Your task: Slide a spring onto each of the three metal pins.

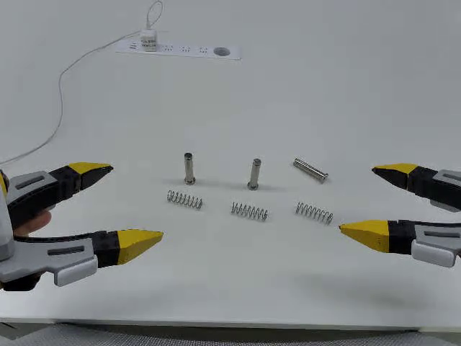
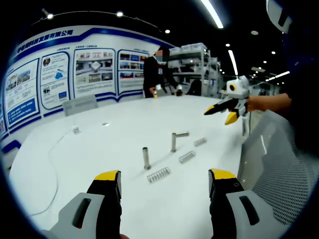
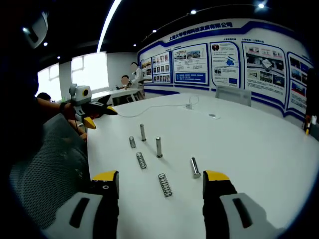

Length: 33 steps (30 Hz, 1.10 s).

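Observation:
Two metal pins stand upright on the white table: the left pin and the middle pin. A third pin lies on its side to the right. In front of each pin lies a spring: left spring, middle spring, right spring. My left gripper hovers open at the left, well short of the springs. My right gripper hovers open at the right, near the right spring. In the left gripper view the pins and springs sit ahead of the open jaws.
A white power strip with a plugged-in cable lies at the table's far side. The table's front edge runs just below the grippers. People stand at another table in the background of both gripper views.

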Motion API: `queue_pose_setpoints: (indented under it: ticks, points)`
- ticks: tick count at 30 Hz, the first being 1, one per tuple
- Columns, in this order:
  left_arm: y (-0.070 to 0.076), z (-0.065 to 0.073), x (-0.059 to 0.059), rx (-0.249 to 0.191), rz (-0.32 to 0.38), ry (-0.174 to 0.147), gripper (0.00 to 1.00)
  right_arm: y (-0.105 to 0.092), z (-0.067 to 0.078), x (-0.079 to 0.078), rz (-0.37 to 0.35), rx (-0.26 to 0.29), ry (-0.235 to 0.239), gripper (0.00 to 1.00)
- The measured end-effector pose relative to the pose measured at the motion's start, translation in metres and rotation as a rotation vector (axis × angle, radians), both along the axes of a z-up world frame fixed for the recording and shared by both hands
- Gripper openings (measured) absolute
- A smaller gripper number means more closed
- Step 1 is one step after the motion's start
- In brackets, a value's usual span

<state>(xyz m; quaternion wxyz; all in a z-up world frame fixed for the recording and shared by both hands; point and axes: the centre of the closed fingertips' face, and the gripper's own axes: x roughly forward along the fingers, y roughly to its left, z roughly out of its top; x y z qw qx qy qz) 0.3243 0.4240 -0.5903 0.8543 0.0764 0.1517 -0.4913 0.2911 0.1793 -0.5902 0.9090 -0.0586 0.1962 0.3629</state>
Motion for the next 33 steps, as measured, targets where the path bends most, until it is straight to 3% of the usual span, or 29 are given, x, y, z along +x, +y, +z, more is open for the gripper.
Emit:
queue_pose_setpoints:
  ticks: [20, 26, 33]
  points:
    - [0.001, 0.002, -0.002, -0.001, 0.012, -0.005, 0.73, -0.007, 0.005, 0.019, -0.015, -0.026, 0.003, 0.61]
    - [0.001, 0.004, -0.002, -0.004, 0.016, -0.01, 0.73, -0.007, 0.008, 0.035, -0.023, -0.053, 0.015, 0.54]
    - [0.001, 0.002, -0.003, -0.004, 0.017, -0.005, 0.73, -0.006, 0.001, 0.052, -0.027, -0.124, 0.056, 0.44]
